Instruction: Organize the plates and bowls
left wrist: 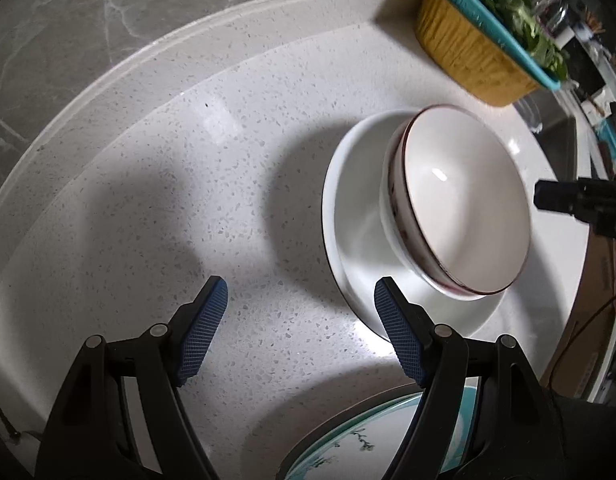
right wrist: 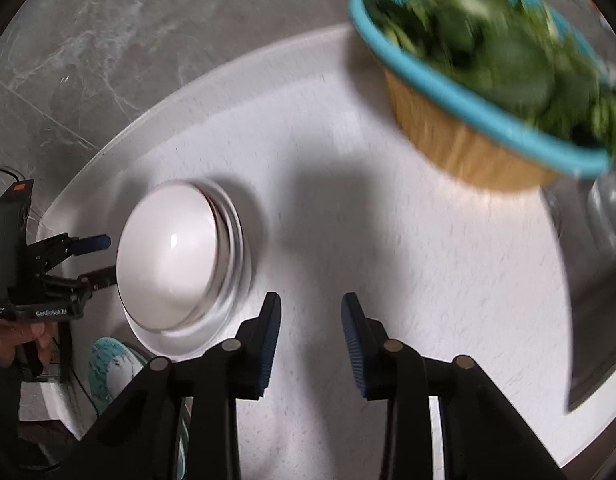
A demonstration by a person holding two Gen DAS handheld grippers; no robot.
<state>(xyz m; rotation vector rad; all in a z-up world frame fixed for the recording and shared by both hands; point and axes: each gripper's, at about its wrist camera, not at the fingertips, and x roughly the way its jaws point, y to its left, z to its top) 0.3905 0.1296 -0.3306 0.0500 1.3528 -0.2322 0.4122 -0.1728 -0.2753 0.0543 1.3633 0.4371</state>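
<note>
A white bowl [left wrist: 464,204] with a dark red rim is seen on a white plate [left wrist: 348,216]. The counter [left wrist: 227,184] is speckled white. A teal-edged plate [left wrist: 348,440] lies beneath the blue pads [left wrist: 203,332].

The left gripper [left wrist: 299,320] points steeply downward, its blue-padded jaws spread wide with nothing between them. The right gripper [right wrist: 310,344] also points steeply down, jaws parted more narrowly and empty. A hand [right wrist: 15,340] grips the left gripper's handle.

- white speckled stone-look countertop [left wrist: 235,184]: smooth, faint sheen
- white red-rimmed ceramic bowl [left wrist: 464,204]: glossy glaze
- white ceramic plate [left wrist: 348,216]: glossy
- turquoise plastic colander [right wrist: 460,92]: matt
- blue gripper pads [left wrist: 205,332]: textured, rubbery
</note>
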